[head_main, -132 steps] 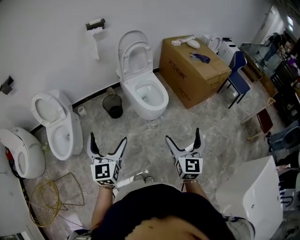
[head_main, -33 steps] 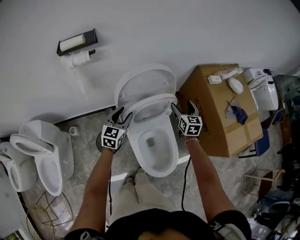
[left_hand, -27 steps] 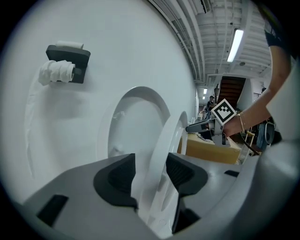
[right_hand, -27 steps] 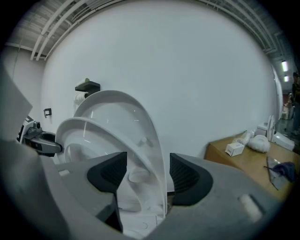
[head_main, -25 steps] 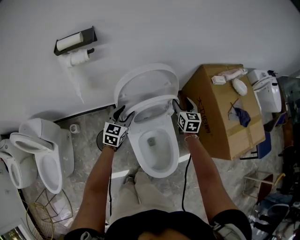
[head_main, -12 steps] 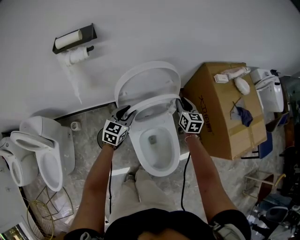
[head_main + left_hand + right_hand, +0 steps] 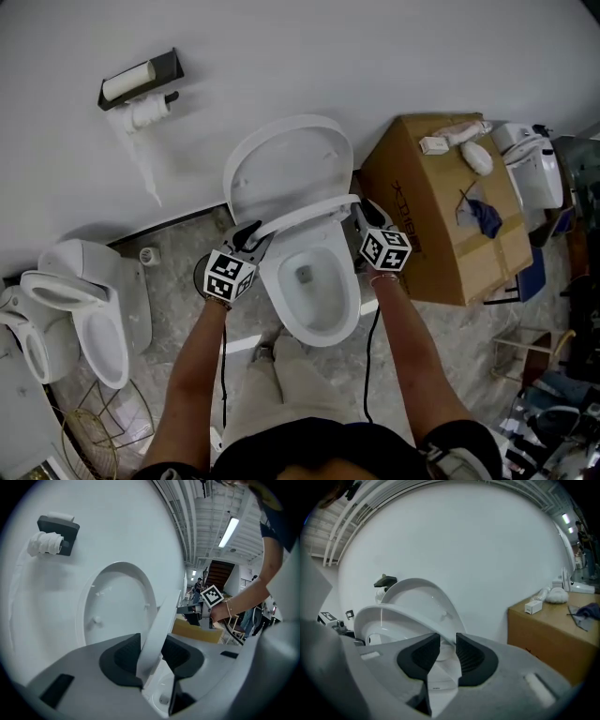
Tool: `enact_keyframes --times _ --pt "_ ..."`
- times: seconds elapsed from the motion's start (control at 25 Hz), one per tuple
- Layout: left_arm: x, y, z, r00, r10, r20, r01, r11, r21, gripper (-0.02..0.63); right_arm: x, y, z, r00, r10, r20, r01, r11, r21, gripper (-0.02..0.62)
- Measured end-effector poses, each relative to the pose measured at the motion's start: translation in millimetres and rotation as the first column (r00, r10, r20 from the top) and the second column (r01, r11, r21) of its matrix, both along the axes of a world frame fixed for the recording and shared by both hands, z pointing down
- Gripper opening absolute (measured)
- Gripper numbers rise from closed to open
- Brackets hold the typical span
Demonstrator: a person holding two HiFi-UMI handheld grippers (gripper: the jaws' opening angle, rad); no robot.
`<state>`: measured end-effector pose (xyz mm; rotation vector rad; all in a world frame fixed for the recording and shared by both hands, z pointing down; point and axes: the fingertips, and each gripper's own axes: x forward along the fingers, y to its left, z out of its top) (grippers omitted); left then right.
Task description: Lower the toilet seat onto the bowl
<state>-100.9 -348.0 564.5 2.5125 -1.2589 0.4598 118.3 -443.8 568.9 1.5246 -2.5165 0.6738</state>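
A white toilet stands against the wall, its lid (image 7: 286,167) upright. The seat ring (image 7: 302,213) hangs tilted forward, partway between the lid and the bowl (image 7: 314,286). My left gripper (image 7: 251,236) is shut on the seat's left edge. My right gripper (image 7: 359,214) is shut on its right edge. In the left gripper view the seat's rim (image 7: 161,618) runs up between the dark pads (image 7: 123,656), which press on it. In the right gripper view the seat (image 7: 401,613) curves leftward from the pads (image 7: 466,656), with the lid (image 7: 429,595) behind it.
A large cardboard box (image 7: 441,225) with small items on top stands close to the right of the toilet. A toilet-paper holder (image 7: 136,82) hangs on the wall at upper left. Two other toilets (image 7: 94,300) and a wire basket (image 7: 94,427) stand at left.
Both grippers have closed on the seat's side edges. The seat has swung forward off the lid and a little lower, and both hands have come with it.
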Motion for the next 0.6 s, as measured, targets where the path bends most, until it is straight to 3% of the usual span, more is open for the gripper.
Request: enact_keyframes --times 0.36,0.6 --pt "22 42 7 0.996 0.075 0.038 -0.075 0.997 0.003 0.141 18 39 5 0.994 -0.038 0.101 0.038 0.999 0.009 0.109" --pt "36 68 12 0.990 0.121 0.076 -0.123 0.992 0.018 0.146 30 66 14 0.991 -0.014 0.135 0.015 1.000 -0.010 0.110"
